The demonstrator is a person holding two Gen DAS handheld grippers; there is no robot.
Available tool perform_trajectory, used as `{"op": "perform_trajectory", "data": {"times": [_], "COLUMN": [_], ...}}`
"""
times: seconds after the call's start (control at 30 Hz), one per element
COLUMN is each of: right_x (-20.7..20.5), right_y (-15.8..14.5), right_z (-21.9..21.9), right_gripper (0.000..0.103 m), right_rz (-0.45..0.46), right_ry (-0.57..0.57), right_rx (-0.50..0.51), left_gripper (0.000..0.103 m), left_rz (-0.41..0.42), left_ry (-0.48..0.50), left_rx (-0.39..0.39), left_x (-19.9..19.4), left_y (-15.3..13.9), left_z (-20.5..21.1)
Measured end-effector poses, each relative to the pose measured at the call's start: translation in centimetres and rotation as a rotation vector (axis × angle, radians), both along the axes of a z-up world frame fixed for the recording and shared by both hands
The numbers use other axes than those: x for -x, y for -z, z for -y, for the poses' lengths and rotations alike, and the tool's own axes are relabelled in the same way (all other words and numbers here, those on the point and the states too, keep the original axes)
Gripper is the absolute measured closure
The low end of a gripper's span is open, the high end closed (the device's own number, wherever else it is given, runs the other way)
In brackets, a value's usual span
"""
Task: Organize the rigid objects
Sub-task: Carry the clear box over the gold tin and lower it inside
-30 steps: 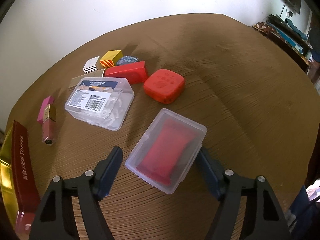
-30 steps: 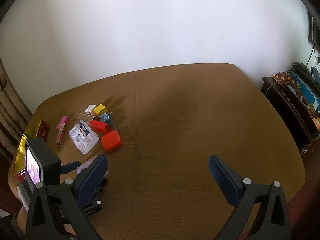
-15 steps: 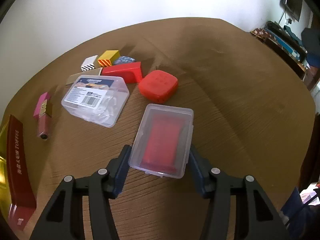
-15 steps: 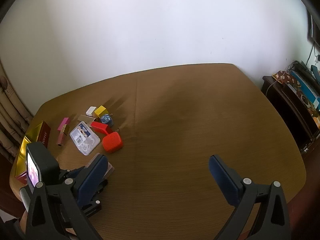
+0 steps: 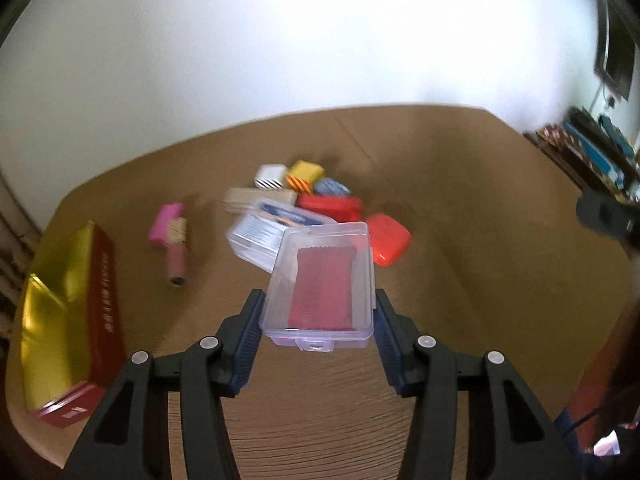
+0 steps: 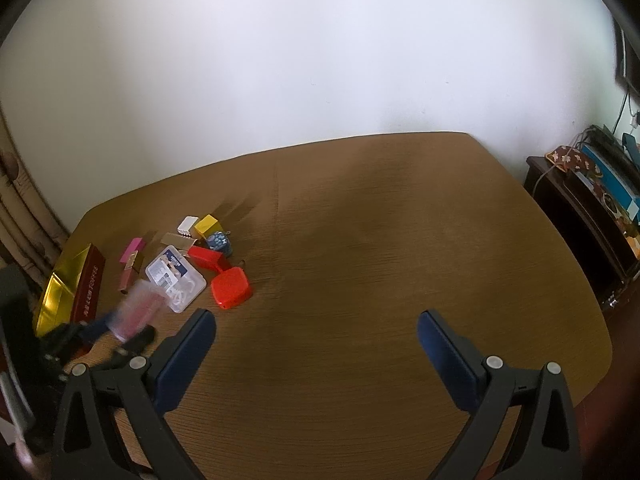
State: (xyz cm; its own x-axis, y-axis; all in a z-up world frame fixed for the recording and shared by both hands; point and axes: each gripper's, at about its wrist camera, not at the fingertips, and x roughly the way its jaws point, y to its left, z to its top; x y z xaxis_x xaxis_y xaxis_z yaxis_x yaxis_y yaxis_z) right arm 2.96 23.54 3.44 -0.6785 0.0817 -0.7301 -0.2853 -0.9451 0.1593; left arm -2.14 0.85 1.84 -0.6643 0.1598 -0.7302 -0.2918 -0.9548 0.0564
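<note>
L gripper (image 5: 318, 316): jaws closed against both long sides of clear plastic case (image 5: 320, 284) w/ red insert; case looks lifted off the table (image 5: 460, 248), far end tipped up, latch tab toward camera. Blurred in both views, so in motion.

R gripper (image 6: 314, 346): jaws spread wide, nothing between them; hangs over bare table, well apart from the pile.

Items beyond, L view:
- labelled clear box (image 5: 264, 232), just behind the held case, partly hidden by it
- red rounded case (image 5: 386, 240), beside it on the right
- red wedge box (image 5: 332, 206); blue patterned cube (image 5: 330, 187); yellow striped block (image 5: 305, 174); white striped block (image 5: 271, 176); beige flat pc (image 5: 248, 198), all clustered at the back
- pink lipstick (image 5: 172, 236), apart, to the left
- gold/red toffee box (image 5: 68, 312), at table's left edge

Risks (judgement):
- Smooth plastic walls, grip only at near end → case may pivot or slip out, esp. w/ fast swing.
- Too hard a squeeze → thin walls flex, lid could pop.
- Low carry → far end may clip labelled box or red rounded case, scattering the pile.
</note>
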Motion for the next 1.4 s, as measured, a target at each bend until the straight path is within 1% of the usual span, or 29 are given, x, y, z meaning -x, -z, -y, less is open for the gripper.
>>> {"op": "perform_trajectory", "data": {"times": [0.17,0.3,0.37,0.47,0.6,0.7,0.77,0.83,0.93,1.03,1.1,1.3,1.4], "right_x": [-0.1,0.0,0.0,0.1,0.2,0.2,0.2,0.3,0.7,0.9,1.0,1.2,1.2], "right_y": [0.0,0.1,0.1,0.1,0.2,0.3,0.3,0.5,0.9,1.3,1.5,2.0,2.0], "right_z": [0.2,0.3,0.4,0.8,0.9,0.9,0.8,0.8,1.0,1.3,1.3,1.2,1.1], "right_gripper": [0.0,0.0,0.0,0.0,0.0,0.0,0.0,0.0,0.0,0.0,0.0,0.0,0.0], "right_rz": [-0.002,0.003,0.003,0.005,0.011,0.016,0.017,0.024,0.038,0.053,0.061,0.083,0.086], "right_ry": [-0.005,-0.01,-0.015,-0.021,-0.024,-0.022,-0.021,-0.021,-0.027,-0.034,-0.039,-0.046,-0.045], "right_rx": [-0.006,-0.003,-0.001,-0.016,-0.018,-0.017,-0.018,-0.024,-0.029,-0.031,-0.03,-0.025,-0.022], "left_gripper": [0.055,0.055,0.055,0.055,0.055,0.055,0.055,0.055,0.055,0.055,0.055,0.055,0.055], "left_rz": [-0.078,-0.135,-0.141,-0.144,-0.113,-0.066,-0.029,0.009,0.056,0.124,0.147,0.212,0.222], "left_ry": [-0.123,-0.257,-0.334,-0.441,-0.551,-0.599,-0.627,-0.652,-0.683,-0.711,-0.739,-0.789,-0.805], "left_rx": [-0.01,-0.022,-0.02,-0.006,-0.024,-0.017,-0.038,-0.049,-0.063,-0.089,-0.111,-0.115,-0.091], "left_x": [0.6,1.1,1.7,2.3,2.5,2.8,3.4,4.6,6.2,8.1,9.2,11.9,12.7], "left_y": [-3.1,-5.3,-6.0,-6.3,-5.8,-4.8,-3.7,-2.4,-1.4,0.1,0.9,3.2,3.8], "left_z": [4.3,10.0,13.4,18.1,23.5,25.9,27.0,27.7,28.6,29.3,29.8,30.4,30.3]}}
